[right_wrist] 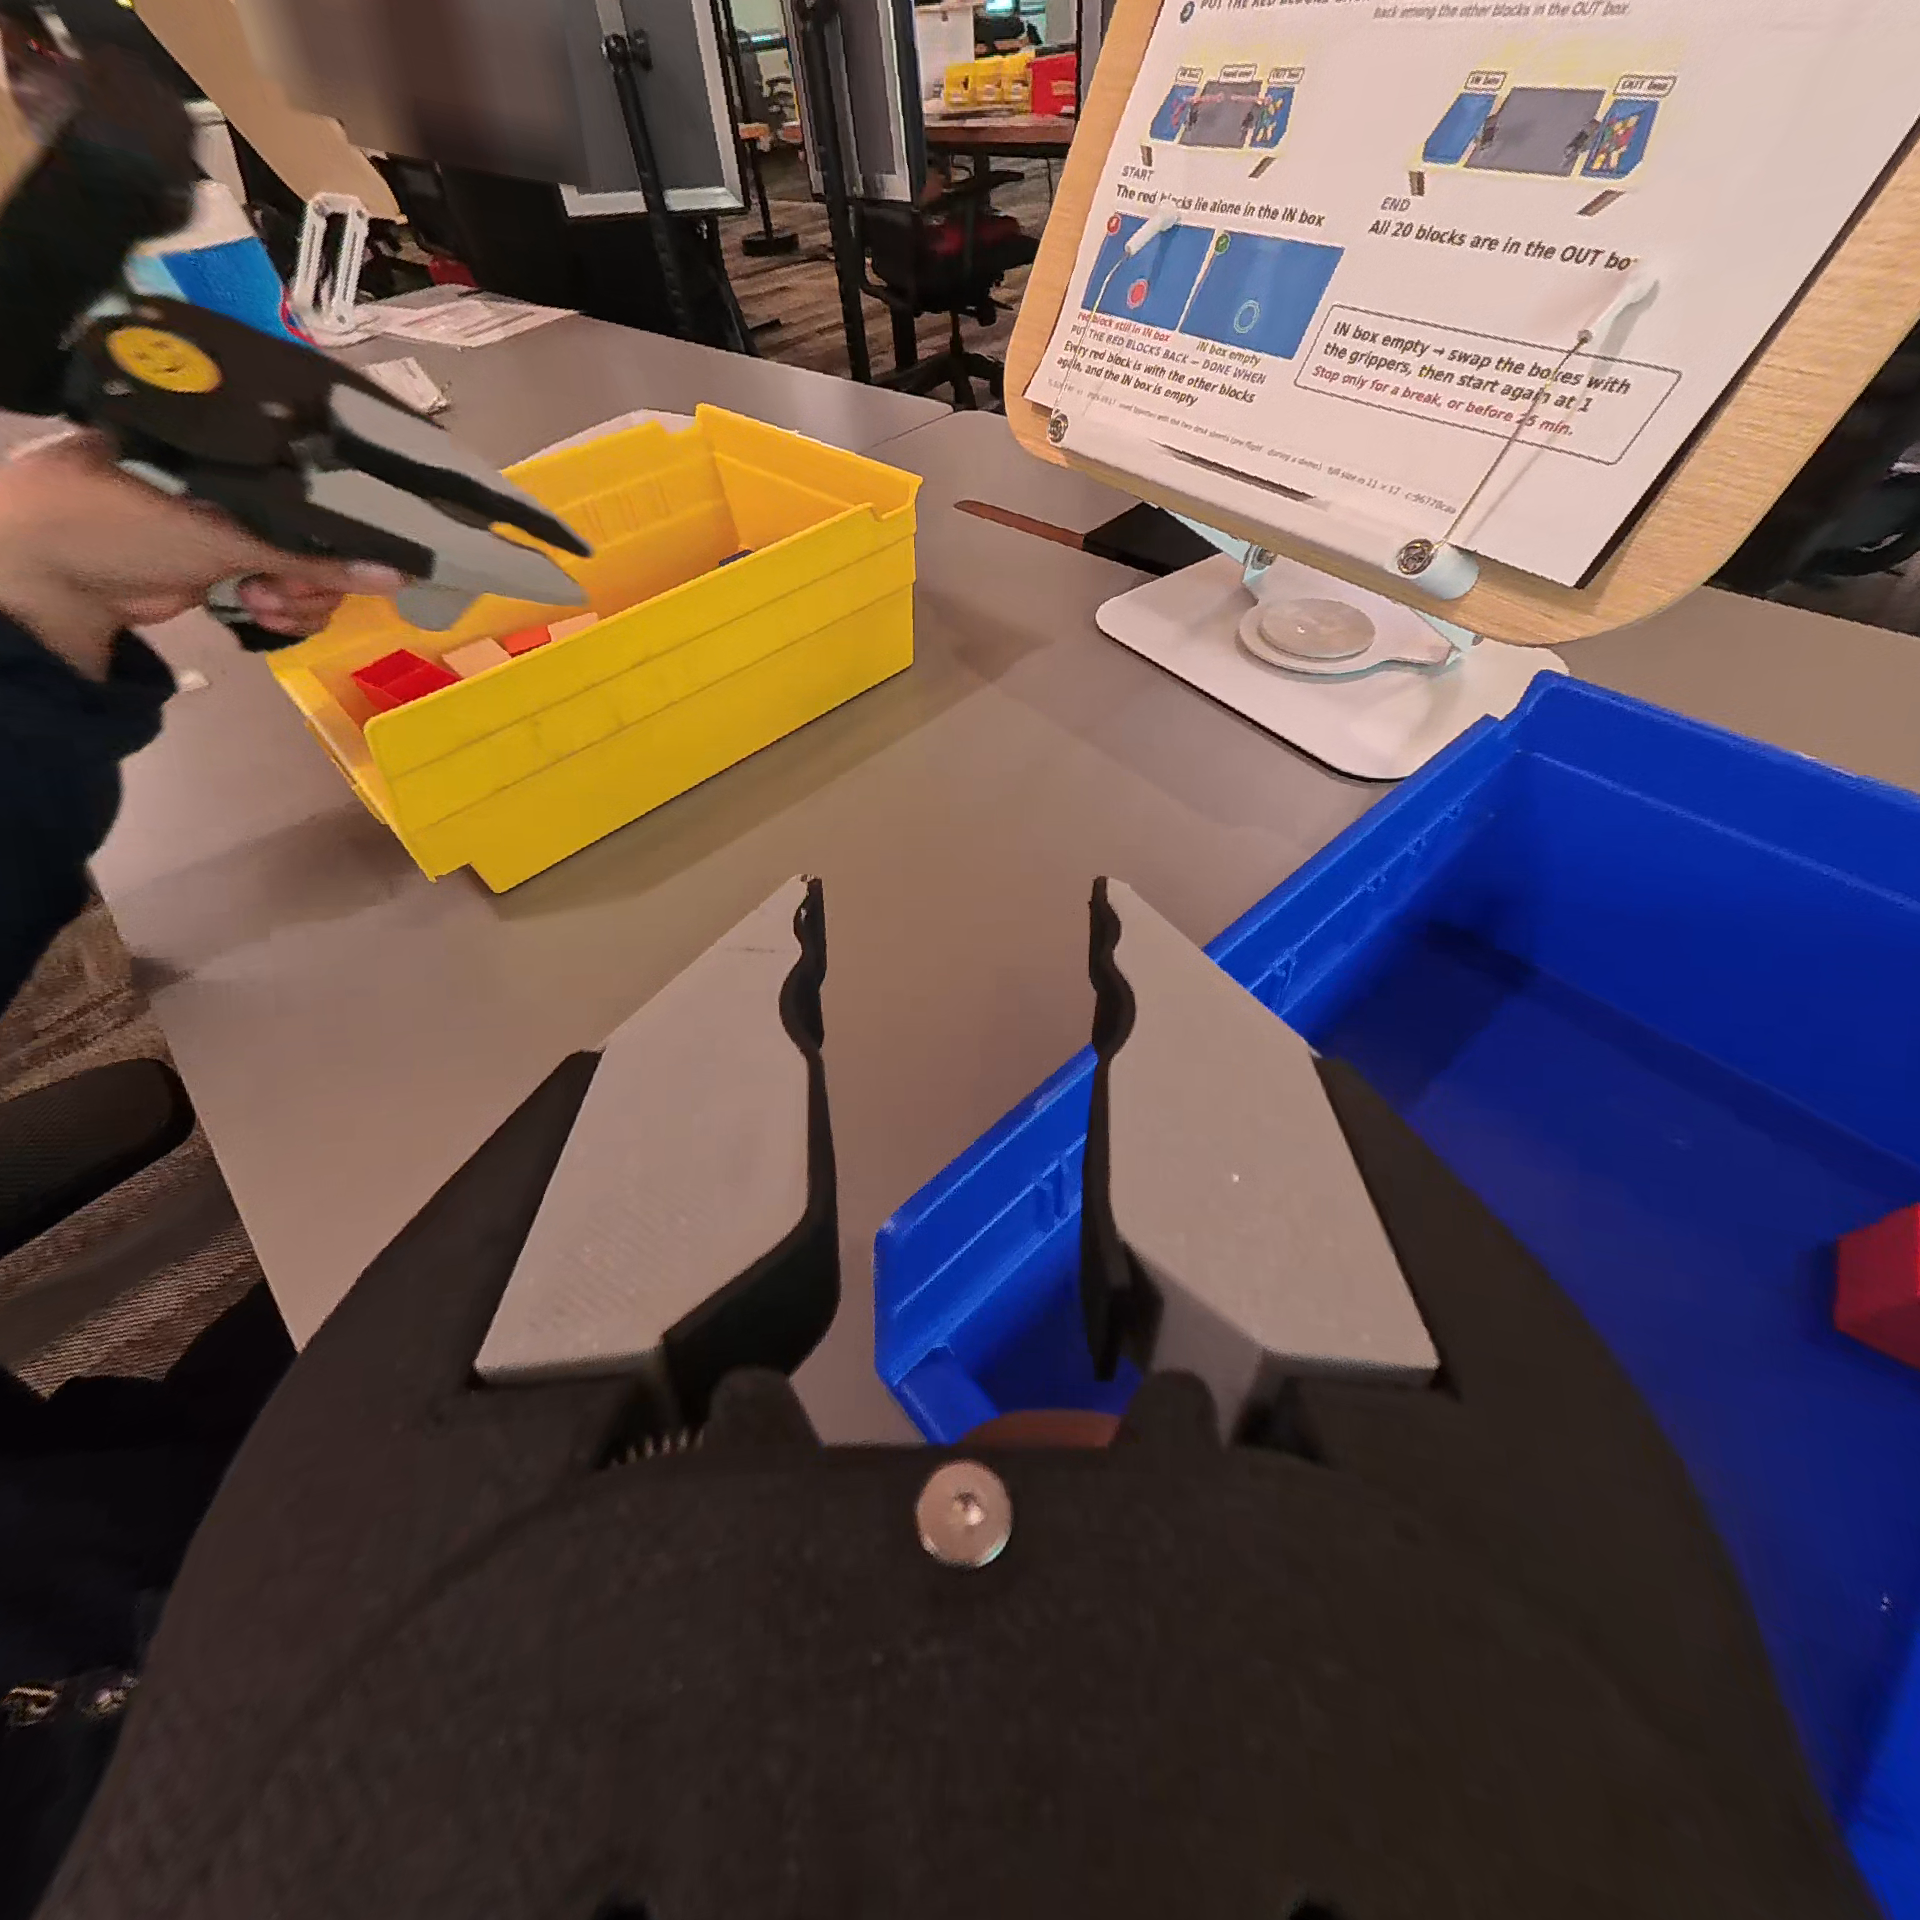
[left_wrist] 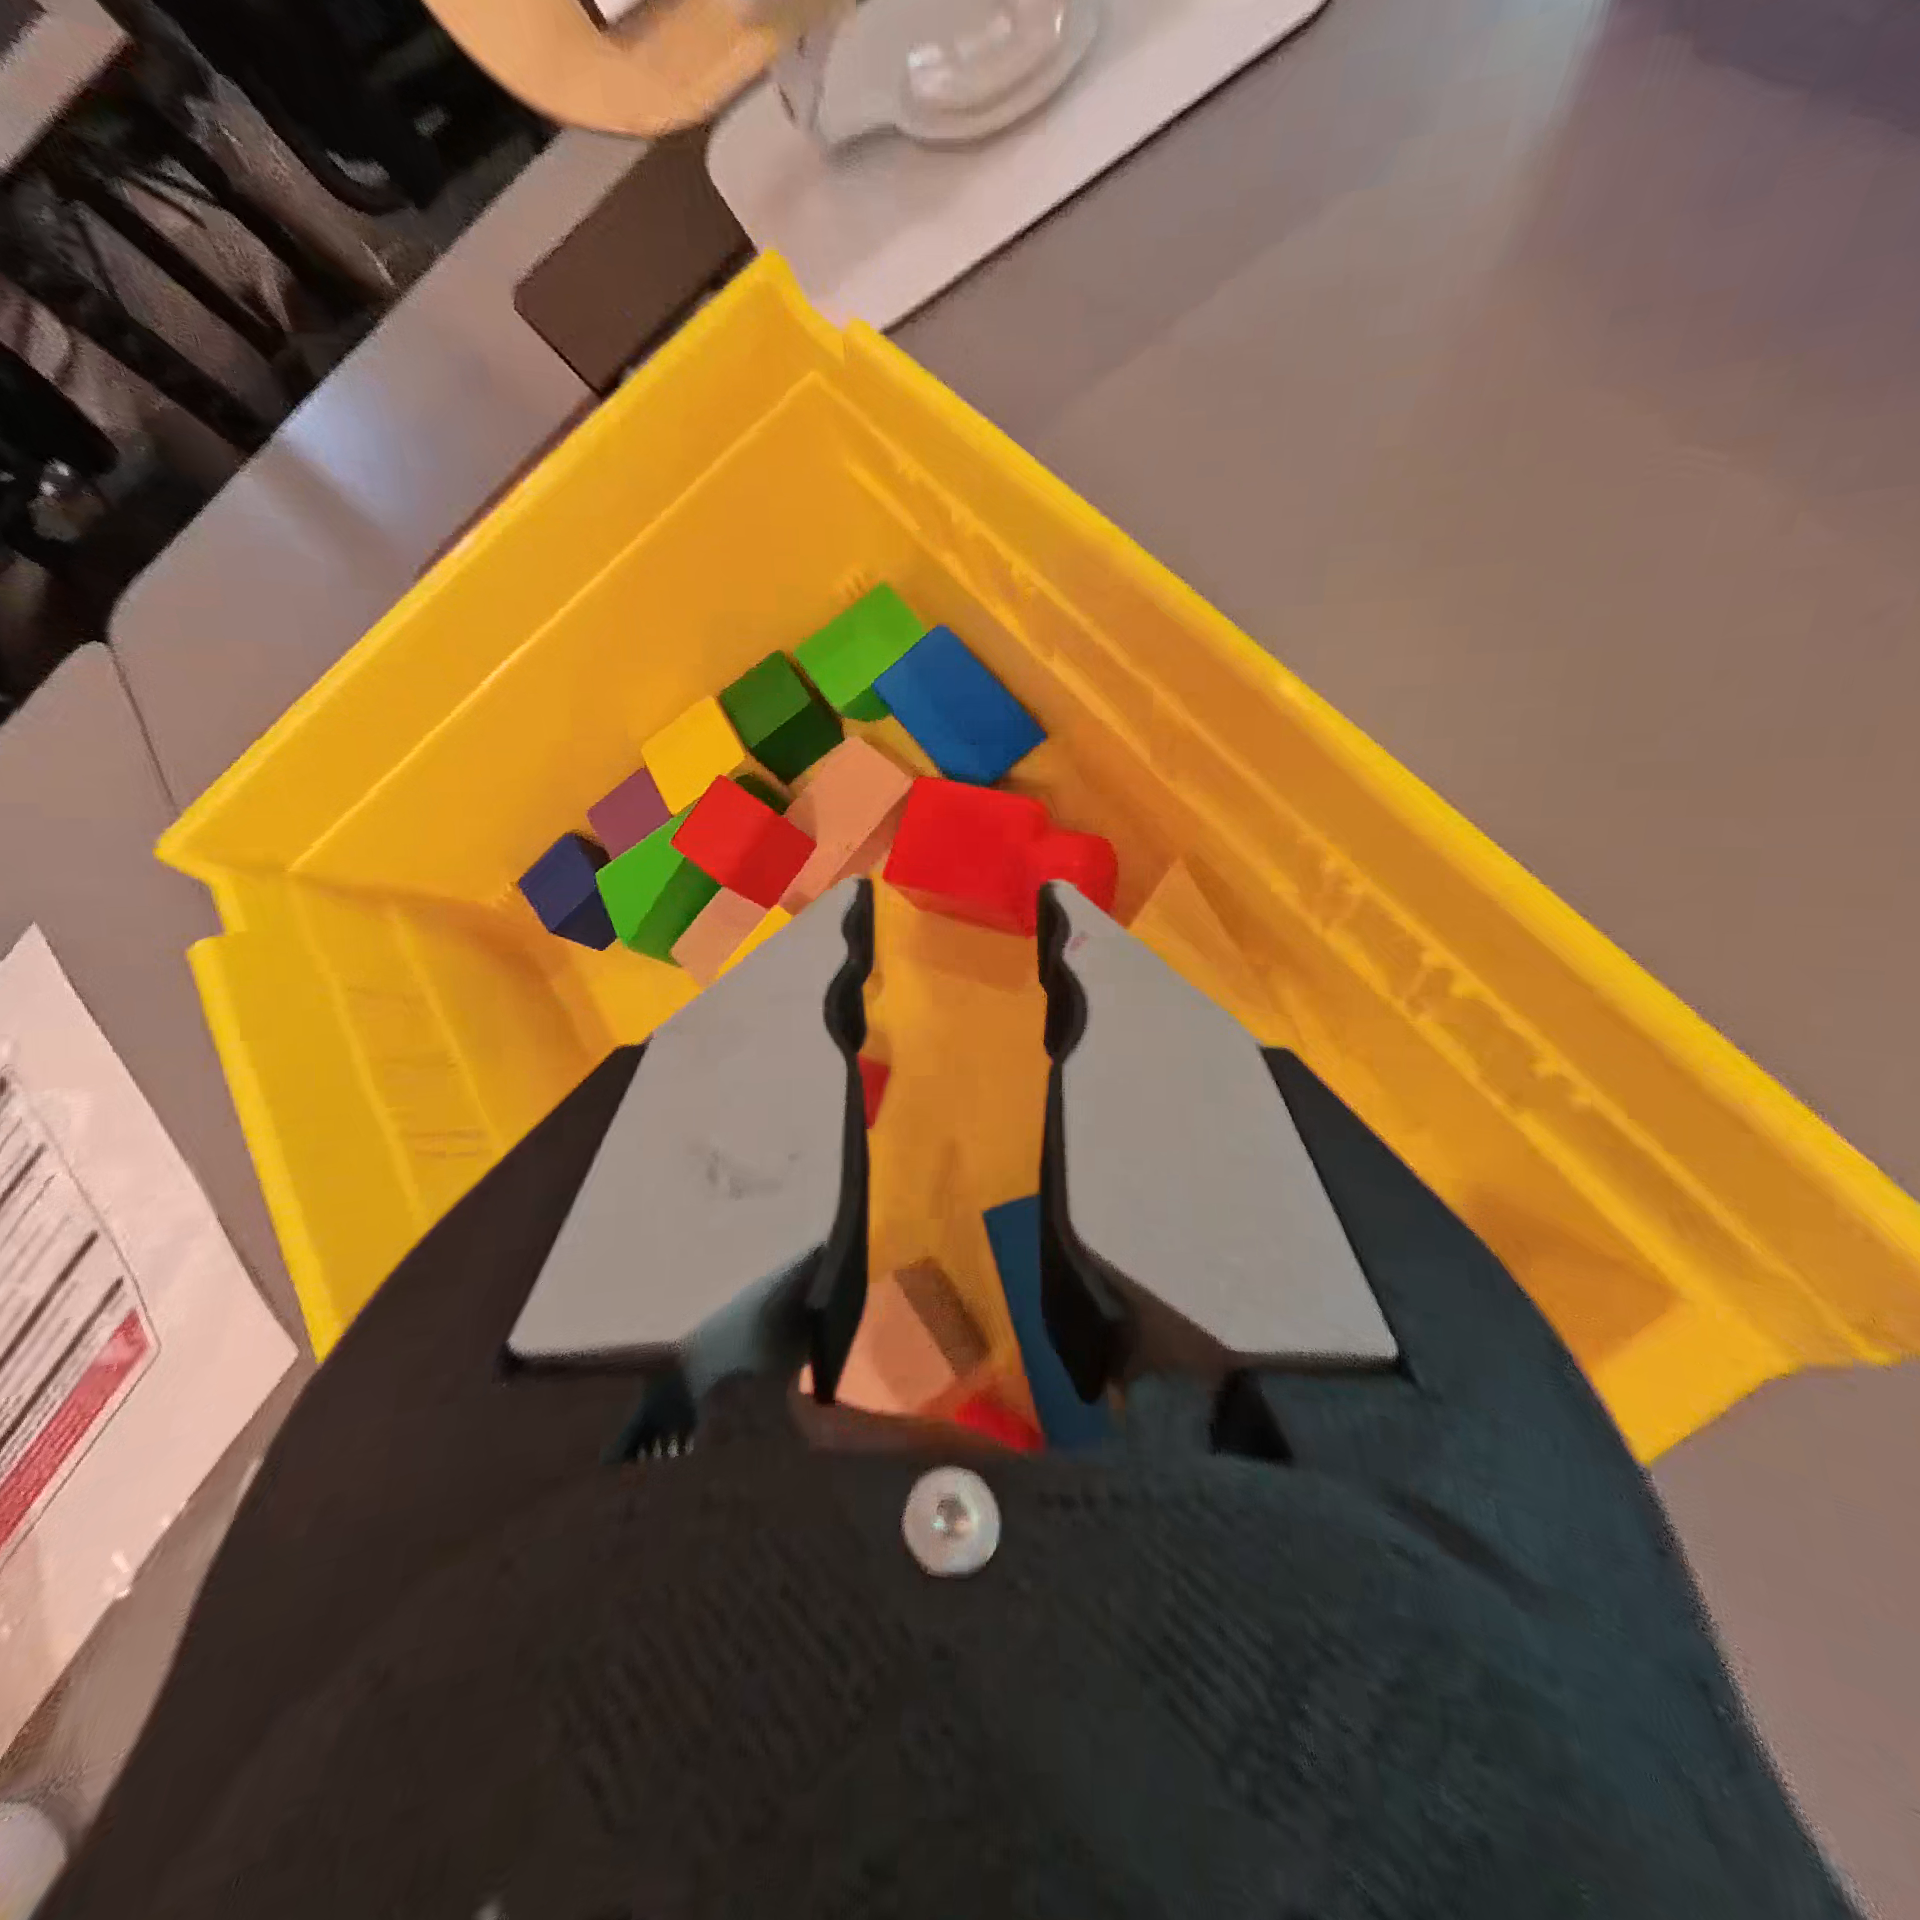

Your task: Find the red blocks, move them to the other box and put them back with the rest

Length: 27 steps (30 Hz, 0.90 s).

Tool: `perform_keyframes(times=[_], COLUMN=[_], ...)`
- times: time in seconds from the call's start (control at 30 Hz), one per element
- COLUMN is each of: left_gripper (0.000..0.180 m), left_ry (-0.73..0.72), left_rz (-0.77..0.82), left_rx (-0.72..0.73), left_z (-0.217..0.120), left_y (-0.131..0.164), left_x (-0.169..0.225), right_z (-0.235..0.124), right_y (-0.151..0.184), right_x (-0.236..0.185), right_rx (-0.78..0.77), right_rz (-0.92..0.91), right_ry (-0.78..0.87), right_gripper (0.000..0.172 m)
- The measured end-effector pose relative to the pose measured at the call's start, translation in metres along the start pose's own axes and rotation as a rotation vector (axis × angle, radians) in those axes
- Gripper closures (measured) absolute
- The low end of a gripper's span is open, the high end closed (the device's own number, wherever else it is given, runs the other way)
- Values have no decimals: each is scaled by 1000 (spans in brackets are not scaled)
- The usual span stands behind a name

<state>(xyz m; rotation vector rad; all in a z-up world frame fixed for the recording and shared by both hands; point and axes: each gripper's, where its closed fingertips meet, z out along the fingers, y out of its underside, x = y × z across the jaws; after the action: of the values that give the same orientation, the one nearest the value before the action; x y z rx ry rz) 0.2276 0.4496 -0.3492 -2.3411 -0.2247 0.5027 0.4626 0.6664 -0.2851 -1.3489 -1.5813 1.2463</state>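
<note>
In the left wrist view my left gripper (left_wrist: 956, 904) hangs open over the yellow box (left_wrist: 1351, 831). A red block (left_wrist: 966, 847) lies just past its fingertips, free of both pads, beside another red block (left_wrist: 743, 840) in a pile of green, blue, yellow and plain wooden blocks. The right wrist view shows this gripper (right_wrist: 540, 566) tilted down into the yellow box (right_wrist: 665, 707). My right gripper (right_wrist: 956, 904) is open and empty above the table, at the left rim of the blue box (right_wrist: 1558, 935). A red block (right_wrist: 1881, 1288) lies in the blue box.
An instruction board (right_wrist: 1455, 260) stands on a white base (right_wrist: 1309, 644) behind the blue box. A printed sheet (left_wrist: 94, 1247) lies left of the yellow box, and a dark flat object (left_wrist: 623, 301) lies behind it. A person's hand (right_wrist: 125, 540) holds the left gripper.
</note>
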Motion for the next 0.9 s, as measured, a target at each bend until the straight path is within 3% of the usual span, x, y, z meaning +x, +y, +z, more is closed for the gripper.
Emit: perform_keyframes(times=[0.13,0.23,0.33,0.43,0.53,0.77,0.83,0.9], left_gripper=[138,131,124,137,133,135,135,135], left_ry=[229,202,277,316,346,244,164,96], left_rz=[-37,8,-13,-29,-8,34,55,149], left_rx=[-118,-219,-286,-339,-394,-299,-187,14], left_z=[31,52,65,72,76,57,40,11], left_y=[-3,7,18,28,44,32,11,-23], left_x=[10,-4,3,9,18,5,-6,-4], right_z=[-2,-6,-11,-16,-20,-25,-24,-22], right_y=[2,1,-2,-5,-7,-11,-11,-12], right_x=[-4,-3,-3,-2,-2,-7,-12,-21], right_rx=[-19,-21,-11,-1,8,18,19,23], right_rz=[-33,-63,-64,-67,-69,-79,-76,-72], right_ry=[-1,20,19,24,27,15,-3,-38], right_gripper=[123,123,124,124,125,125,125,125])
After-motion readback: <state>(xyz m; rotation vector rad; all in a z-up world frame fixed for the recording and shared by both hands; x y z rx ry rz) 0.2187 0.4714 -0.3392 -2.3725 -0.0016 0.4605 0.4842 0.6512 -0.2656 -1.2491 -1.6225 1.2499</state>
